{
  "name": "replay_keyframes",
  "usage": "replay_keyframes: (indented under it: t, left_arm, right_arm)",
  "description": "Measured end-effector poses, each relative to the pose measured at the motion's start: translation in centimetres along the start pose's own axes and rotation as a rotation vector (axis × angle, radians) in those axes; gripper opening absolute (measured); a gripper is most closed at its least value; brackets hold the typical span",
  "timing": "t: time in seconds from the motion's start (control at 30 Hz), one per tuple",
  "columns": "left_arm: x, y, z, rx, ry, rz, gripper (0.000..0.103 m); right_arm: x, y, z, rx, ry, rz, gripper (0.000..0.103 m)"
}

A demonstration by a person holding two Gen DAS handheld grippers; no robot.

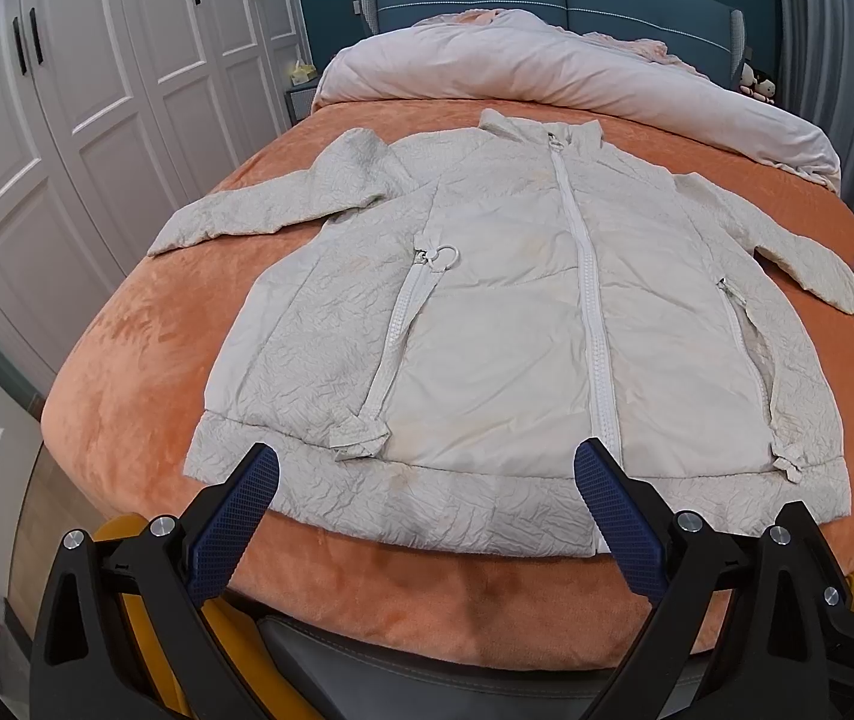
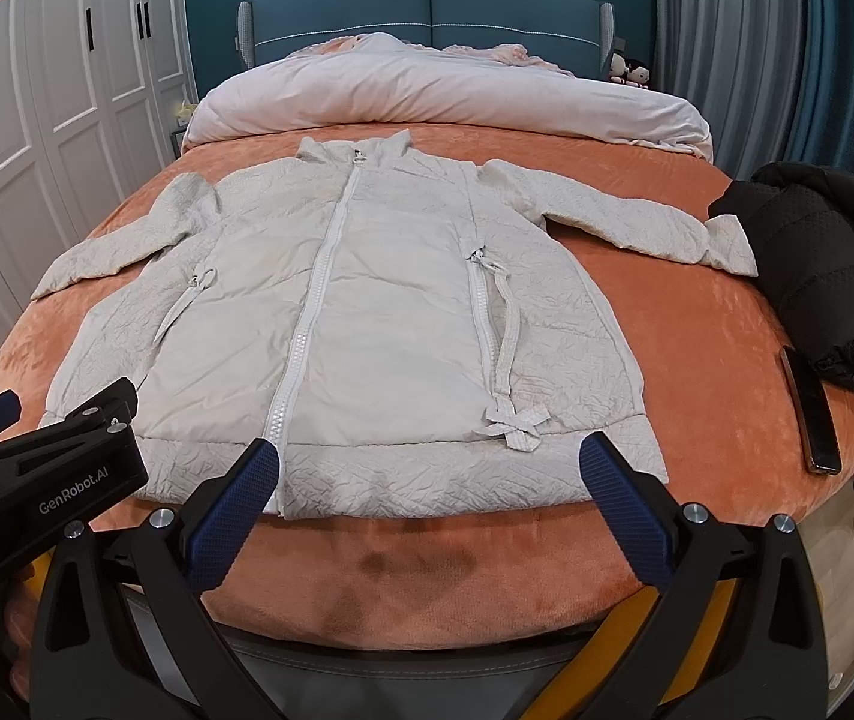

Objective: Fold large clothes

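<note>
White jacket (image 1: 511,324) lying flat, zipped; both tongs, left gripper (image 1: 427,504) and right gripper (image 2: 430,498), gaping wide, empty; judging sleeves at 10 and 2 o'clock folding inward first.

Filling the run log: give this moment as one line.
stage: pre-fold | white jacket: flat, zipped, sleeves spread on orange bed | left gripper: open, empty | right gripper: open, empty

I am working in a home bedroom — a bed (image 2: 697,324) with orange cover, blue padded headboard (image 2: 427,6), rolled duvet (image 2: 445,102), white panelled wardrobes (image 1: 85,96) and grey curtains (image 2: 721,48).
</note>
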State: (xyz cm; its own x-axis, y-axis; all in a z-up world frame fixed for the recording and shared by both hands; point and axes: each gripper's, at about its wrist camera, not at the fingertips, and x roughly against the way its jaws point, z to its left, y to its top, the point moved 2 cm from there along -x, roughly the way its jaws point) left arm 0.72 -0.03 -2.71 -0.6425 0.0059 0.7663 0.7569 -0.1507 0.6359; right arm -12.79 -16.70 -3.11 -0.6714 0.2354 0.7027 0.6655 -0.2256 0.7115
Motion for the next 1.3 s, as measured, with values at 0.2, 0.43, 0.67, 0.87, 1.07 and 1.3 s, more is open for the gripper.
replay_keyframes:
  t: [0.2, 0.43, 0.67, 0.87, 1.07, 1.3]
  left_arm:
    - [0.00, -0.01, 0.00, 0.000, 0.000, -0.001, 0.096]
    - [0.04, -0.04, 0.00, -0.001, 0.001, -0.001, 0.096]
    - [0.03, -0.02, 0.03, 0.000, 0.000, -0.001, 0.096]
    - [0.00, 0.01, 0.03, 0.000, 0.000, 0.000, 0.096]
    - [-0.01, -0.01, 0.03, -0.001, 0.001, 0.000, 0.096]
    - [-0.39, -0.24, 0.15, 0.001, 0.003, 0.010, 0.096]
  right_arm:
    - [-0.01, -0.02, -0.04, -0.001, 0.001, 0.000, 0.098]
    - [-0.01, -0.03, -0.04, -0.001, 0.001, 0.000, 0.098]
    - [0.00, -0.03, -0.07, -0.002, 0.001, 0.000, 0.098]
    - [-0.03, -0.02, -0.06, -0.002, 0.001, 0.001, 0.098]
    - [-0.05, -0.05, -0.09, -0.003, 0.002, 0.002, 0.098]
    - [-0.59, -0.47, -0.21, -0.008, 0.001, 0.013, 0.098]
